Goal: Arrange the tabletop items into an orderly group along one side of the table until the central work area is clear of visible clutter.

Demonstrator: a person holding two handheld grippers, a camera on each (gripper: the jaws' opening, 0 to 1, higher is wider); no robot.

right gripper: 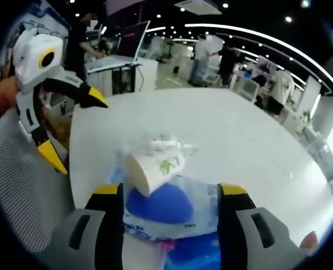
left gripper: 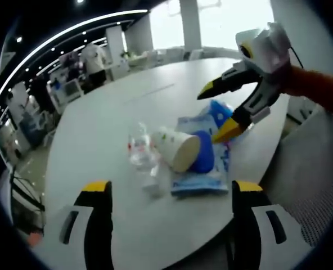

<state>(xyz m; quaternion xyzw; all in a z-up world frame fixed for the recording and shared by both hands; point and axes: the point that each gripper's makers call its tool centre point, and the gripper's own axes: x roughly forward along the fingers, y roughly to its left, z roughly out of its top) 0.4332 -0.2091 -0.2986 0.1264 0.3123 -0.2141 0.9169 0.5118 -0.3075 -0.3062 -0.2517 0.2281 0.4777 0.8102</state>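
Between both spread tongs (left gripper: 165, 194) (right gripper: 170, 194), a paper cup (left gripper: 175, 147) lies on blue packets (left gripper: 203, 169)

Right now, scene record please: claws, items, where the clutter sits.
left claw: open, low over the near table edge, holding nothing
right claw: open, jaws either side of the pile, not gripping
paper cup: lying on its side, mouth toward the left gripper view, resting against the blue object
blue object: round, on top of the packet
clear plastic item: crumpled, beside the cup
blue-and-white packet: flat, under the cup and blue object
table: white, round; items clustered near one edge
chair: grey mesh, beside the table
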